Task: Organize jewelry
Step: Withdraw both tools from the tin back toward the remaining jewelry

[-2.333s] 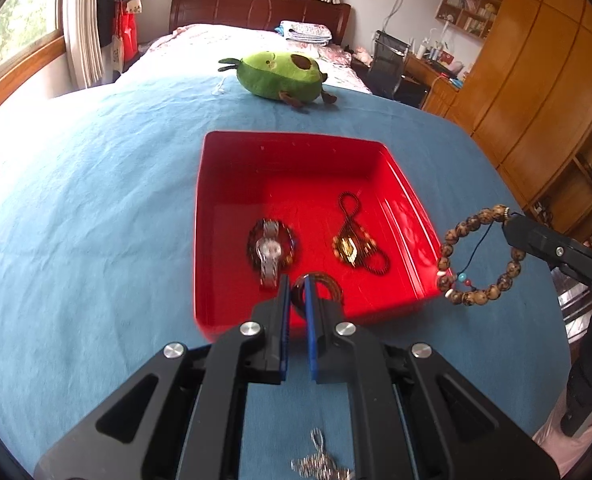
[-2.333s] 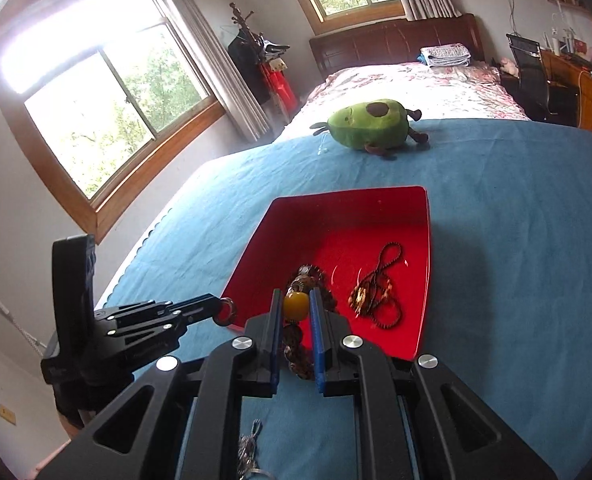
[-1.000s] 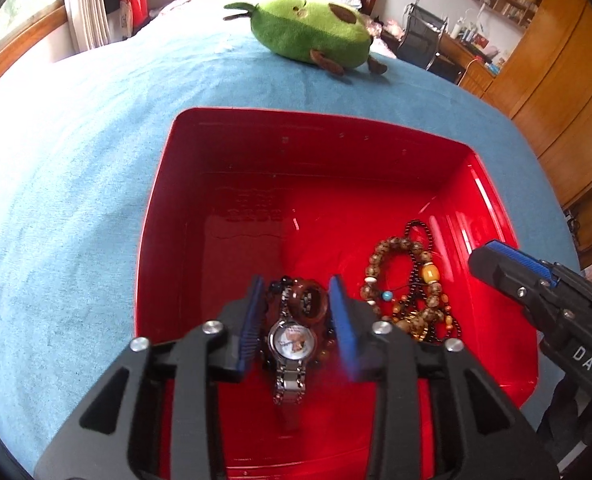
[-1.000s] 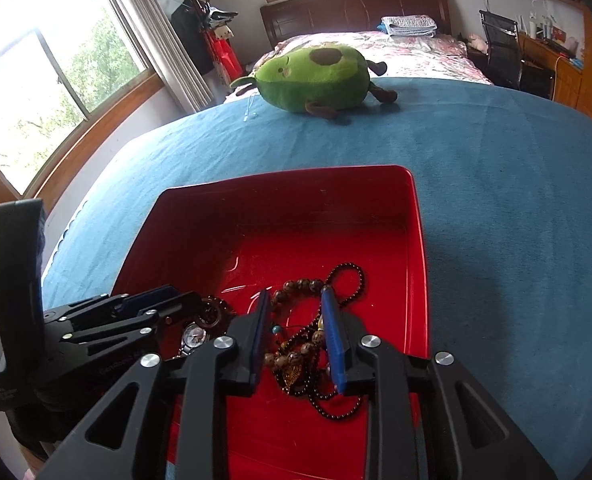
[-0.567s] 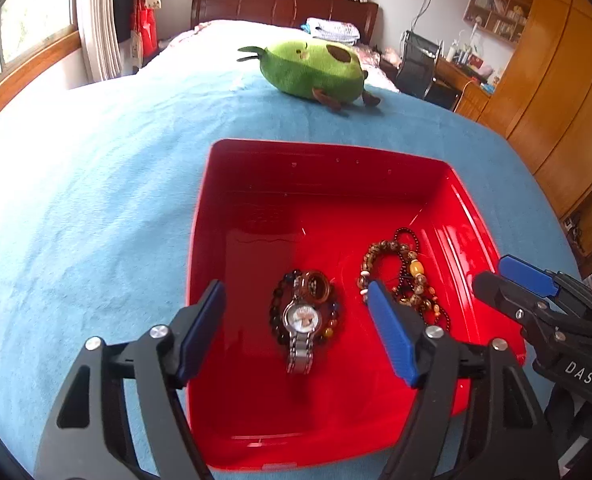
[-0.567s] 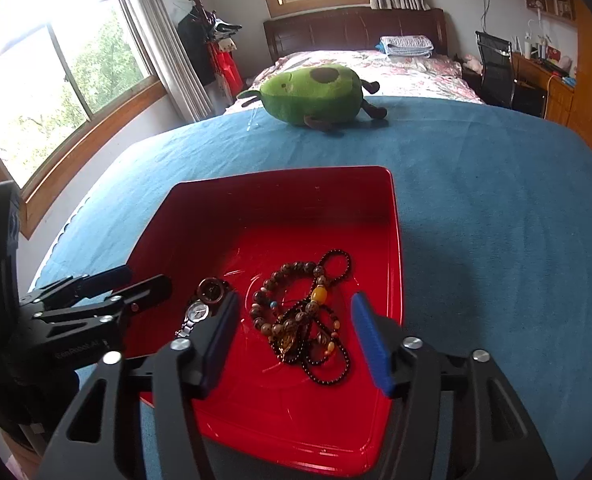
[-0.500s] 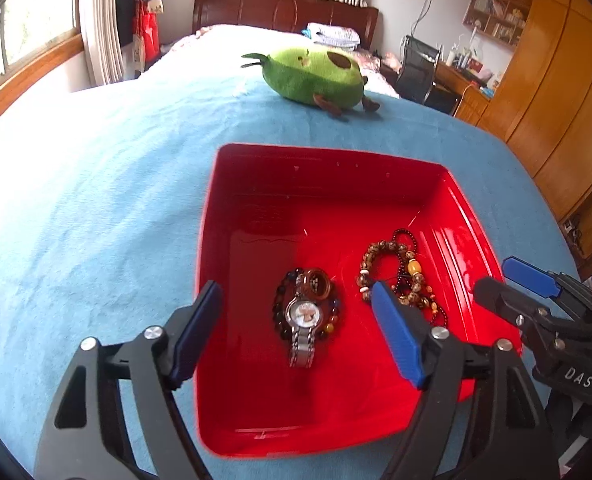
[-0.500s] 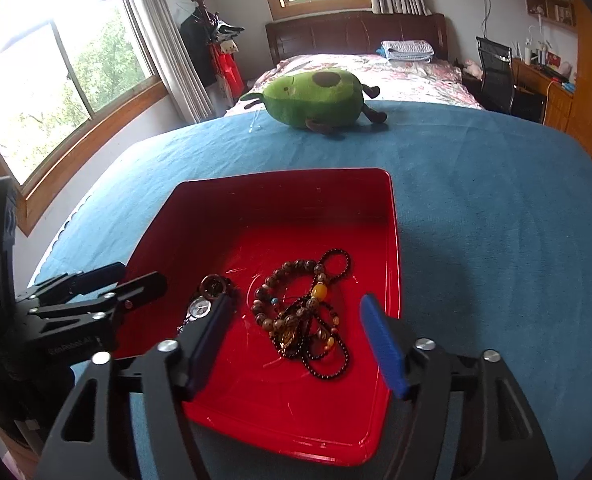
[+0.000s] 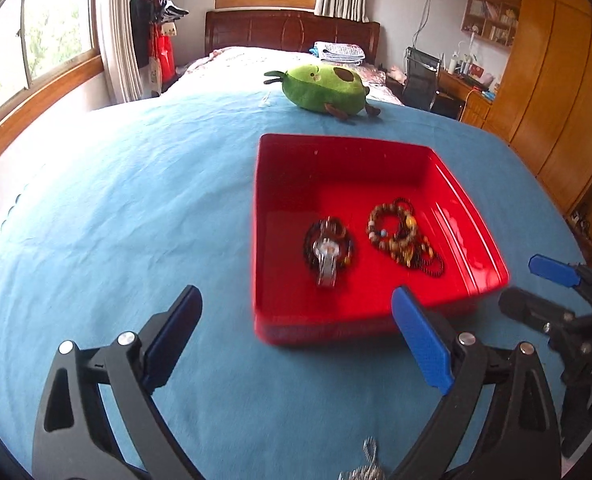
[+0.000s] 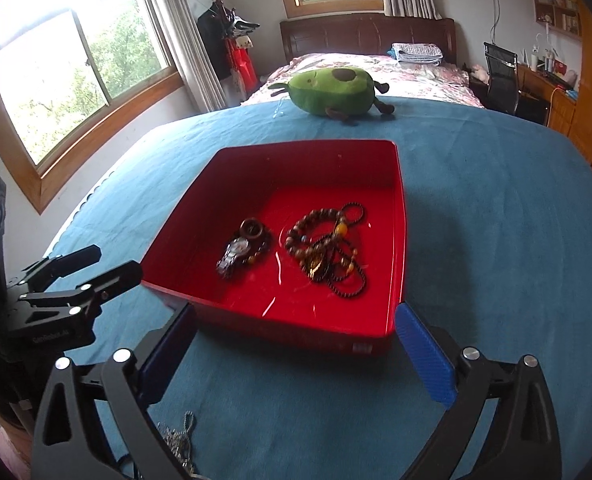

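Note:
A red tray (image 9: 470, 236) (image 10: 400, 216) sits on the blue cloth. In it lie a silver watch on a dark bead ring (image 9: 327, 249) (image 10: 243, 249) and a pile of brown bead bracelets and a black necklace (image 9: 403, 237) (image 10: 327, 249). My left gripper (image 9: 296, 336) is open and empty, hovering before the tray's near left corner; it also shows in the right wrist view (image 10: 91, 268). My right gripper (image 10: 293, 350) is open and empty at the tray's near edge; it also shows in the left wrist view (image 9: 536, 288). A silver chain (image 9: 366, 464) (image 10: 179, 440) lies on the cloth beneath the grippers.
A green avocado plush (image 9: 324, 88) (image 10: 334, 90) lies on the cloth beyond the tray. A bed (image 10: 376, 68) stands behind it, wooden wardrobes (image 9: 556, 92) on the right, windows (image 10: 75, 72) on the left.
Both grippers dropped their bead pieces into the tray, opened wide and drew back toward me. The left one has also shifted left.

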Tool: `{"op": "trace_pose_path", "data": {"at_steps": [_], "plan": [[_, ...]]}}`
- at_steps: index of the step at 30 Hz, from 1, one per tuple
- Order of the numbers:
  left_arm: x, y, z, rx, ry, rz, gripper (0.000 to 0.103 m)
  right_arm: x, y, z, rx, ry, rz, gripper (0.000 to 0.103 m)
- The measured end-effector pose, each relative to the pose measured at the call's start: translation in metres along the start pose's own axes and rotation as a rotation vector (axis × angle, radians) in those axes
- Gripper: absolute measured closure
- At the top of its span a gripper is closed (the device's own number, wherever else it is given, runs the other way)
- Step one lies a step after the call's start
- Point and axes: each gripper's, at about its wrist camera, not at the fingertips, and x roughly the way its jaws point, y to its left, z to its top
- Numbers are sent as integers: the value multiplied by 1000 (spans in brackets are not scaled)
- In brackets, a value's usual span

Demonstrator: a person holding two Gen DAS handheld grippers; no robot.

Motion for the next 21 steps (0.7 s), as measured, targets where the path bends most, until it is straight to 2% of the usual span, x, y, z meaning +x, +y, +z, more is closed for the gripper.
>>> {"op": "trace_pose_path", "data": {"at_steps": [10, 21], "plan": [[-53, 12, -54, -21, -40, 2, 8, -38, 14, -49, -5, -34, 25, 4], [-90, 18, -106, -43, -55, -2, 8, -67, 32, -102, -8, -62, 70, 4]]}}
